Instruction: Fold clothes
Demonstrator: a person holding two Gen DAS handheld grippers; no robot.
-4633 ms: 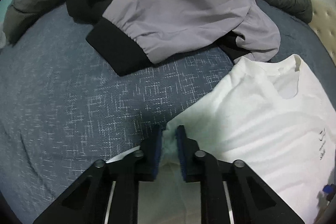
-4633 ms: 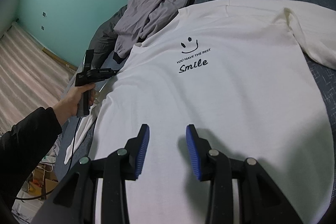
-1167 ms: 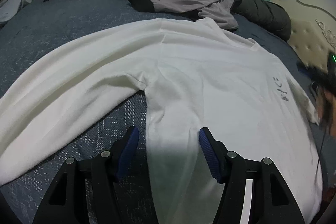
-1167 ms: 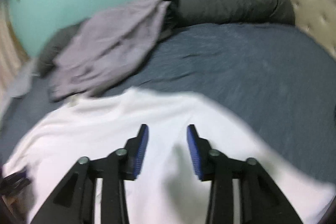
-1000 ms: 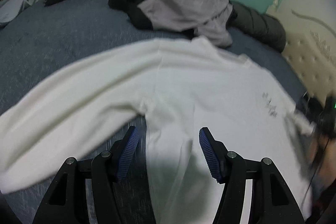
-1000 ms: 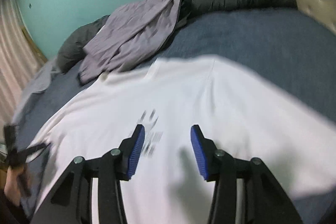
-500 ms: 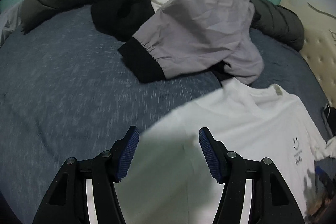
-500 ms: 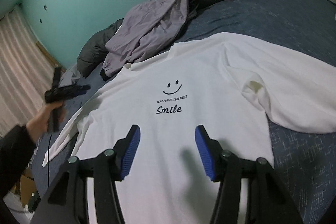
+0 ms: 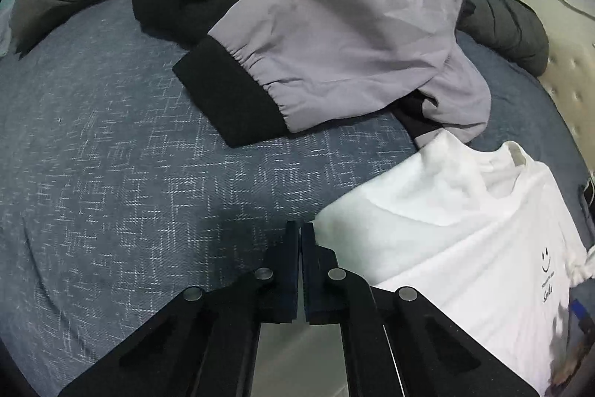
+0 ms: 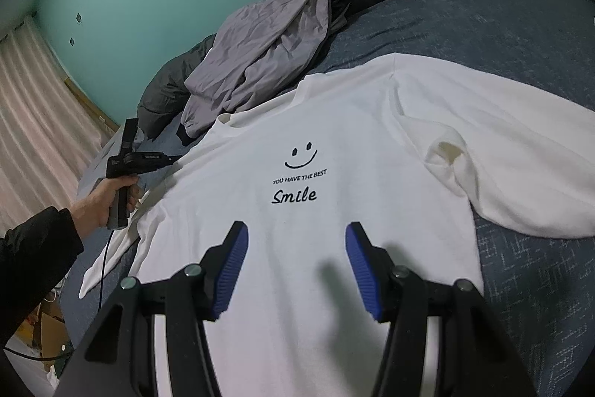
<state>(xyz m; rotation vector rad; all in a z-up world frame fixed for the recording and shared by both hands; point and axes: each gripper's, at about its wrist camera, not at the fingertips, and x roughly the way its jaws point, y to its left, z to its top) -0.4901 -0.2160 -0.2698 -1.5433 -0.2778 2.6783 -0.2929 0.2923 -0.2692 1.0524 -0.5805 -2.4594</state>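
My left gripper (image 9: 299, 229) has just snapped shut at the edge of the white shirt (image 10: 334, 121); whether cloth is pinched between the pads, I can't tell. My right gripper (image 10: 296, 261) hovers open over the shirt's belly, nothing between its jaws. Beyond the left tips, the grey jacket (image 9: 346, 36) waits on the blue bedspread (image 9: 111, 155).

Right gripper (image 10: 296, 263): black linkage arms, silver pivot screws, ribbed blue pads. Left hand (image 10: 106, 198): black sleeve (image 10: 35, 248), black cable (image 10: 104, 266) trailing.
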